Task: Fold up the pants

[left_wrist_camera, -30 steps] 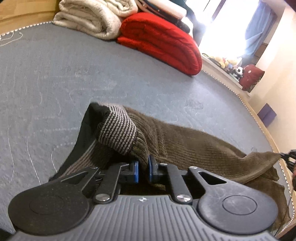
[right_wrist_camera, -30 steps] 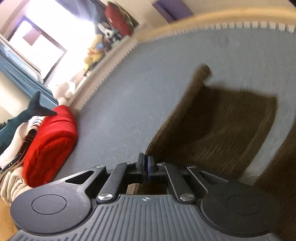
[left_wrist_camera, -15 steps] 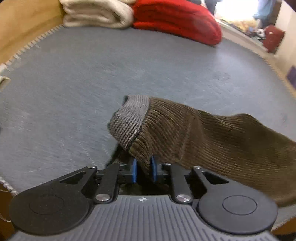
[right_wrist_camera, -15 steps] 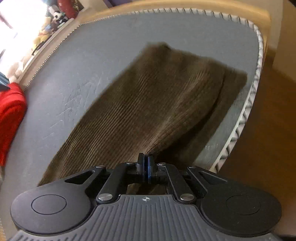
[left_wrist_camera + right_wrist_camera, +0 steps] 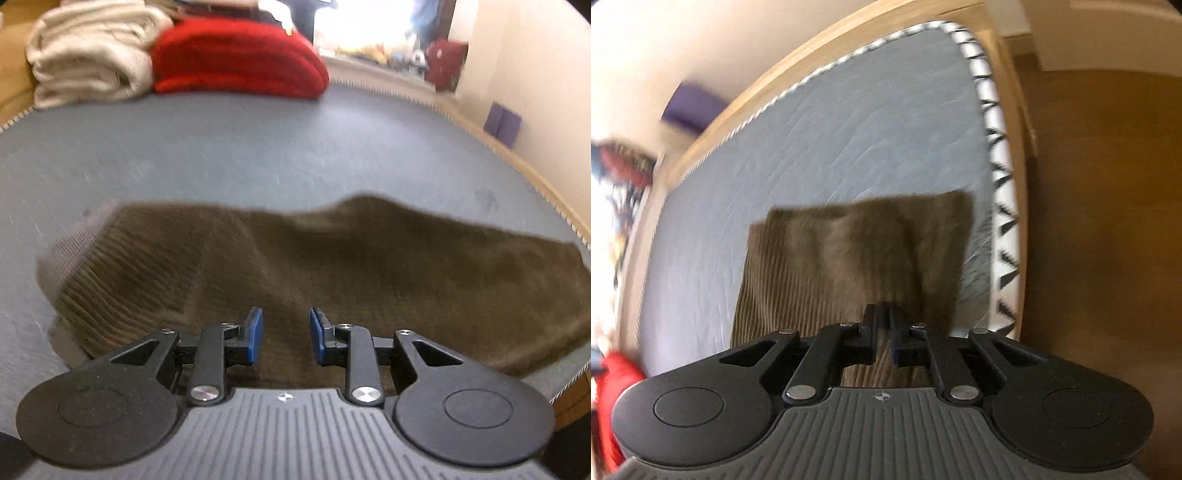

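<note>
The brown corduroy pants (image 5: 332, 266) lie flat across the grey mat (image 5: 258, 162), with the grey striped waistband (image 5: 66, 251) at the left. My left gripper (image 5: 285, 334) is open just above the near edge of the pants and holds nothing. In the right wrist view the leg end of the pants (image 5: 857, 258) lies near the mat's corner. My right gripper (image 5: 883, 332) has its jaws a small gap apart over the cloth, which shows between them; the cloth looks loose, not pinched.
A folded cream blanket (image 5: 88, 59) and a folded red blanket (image 5: 240, 62) lie at the far edge of the mat. A purple box (image 5: 502, 123) stands by the wall. The mat's patterned edge (image 5: 1001, 221) and wooden floor (image 5: 1100, 221) are right of the pants.
My left gripper opened and let go of the waistband, which now lies flat. My right gripper parted slightly and the leg end settled on the mat near the corner.
</note>
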{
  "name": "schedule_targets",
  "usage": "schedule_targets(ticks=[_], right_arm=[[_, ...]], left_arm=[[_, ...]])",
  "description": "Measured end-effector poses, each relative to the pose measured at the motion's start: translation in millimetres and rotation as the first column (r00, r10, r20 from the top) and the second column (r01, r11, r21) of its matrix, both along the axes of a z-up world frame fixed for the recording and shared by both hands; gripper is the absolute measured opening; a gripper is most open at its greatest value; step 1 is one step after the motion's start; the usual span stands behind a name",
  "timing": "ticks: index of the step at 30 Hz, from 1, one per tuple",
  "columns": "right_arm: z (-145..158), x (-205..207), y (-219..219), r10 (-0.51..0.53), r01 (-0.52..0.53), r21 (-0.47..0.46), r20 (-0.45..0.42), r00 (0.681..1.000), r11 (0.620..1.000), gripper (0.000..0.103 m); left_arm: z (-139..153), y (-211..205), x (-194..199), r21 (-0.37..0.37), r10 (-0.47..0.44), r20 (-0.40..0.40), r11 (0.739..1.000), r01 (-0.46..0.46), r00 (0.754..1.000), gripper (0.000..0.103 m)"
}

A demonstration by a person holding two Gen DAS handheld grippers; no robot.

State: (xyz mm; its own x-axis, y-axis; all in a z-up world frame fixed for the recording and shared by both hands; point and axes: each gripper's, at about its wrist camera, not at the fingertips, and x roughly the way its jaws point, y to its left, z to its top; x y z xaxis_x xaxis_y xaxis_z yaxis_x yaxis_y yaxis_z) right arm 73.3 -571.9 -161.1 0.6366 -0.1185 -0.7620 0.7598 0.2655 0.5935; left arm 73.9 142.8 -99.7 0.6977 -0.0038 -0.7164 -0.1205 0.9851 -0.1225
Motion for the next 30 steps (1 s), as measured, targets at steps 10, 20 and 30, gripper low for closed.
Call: schedule_targets(ticks=[10,20,30], right_arm=[[-5,-11,5,0.051,-0.052,0.039,0.012,0.999,0.998,0.024],[-15,21,2,0.049,-0.049,-0.002,-0.012,0.999,0.999,0.029],[21,6,-4,0.004,0.012,-0.233,0.070,0.998,0.972,0.000]], left_arm=[[-23,15,16,-0.047,0.029,-0.085,0.998,-0.033,0.996,0.031],[-24,14,23,-0.043,0.021,-0.087,0.999,-0.025,0.996,0.031],[-24,15,23,-0.051,0.027,-0.084,0.998,-0.032,0.996,0.031]])
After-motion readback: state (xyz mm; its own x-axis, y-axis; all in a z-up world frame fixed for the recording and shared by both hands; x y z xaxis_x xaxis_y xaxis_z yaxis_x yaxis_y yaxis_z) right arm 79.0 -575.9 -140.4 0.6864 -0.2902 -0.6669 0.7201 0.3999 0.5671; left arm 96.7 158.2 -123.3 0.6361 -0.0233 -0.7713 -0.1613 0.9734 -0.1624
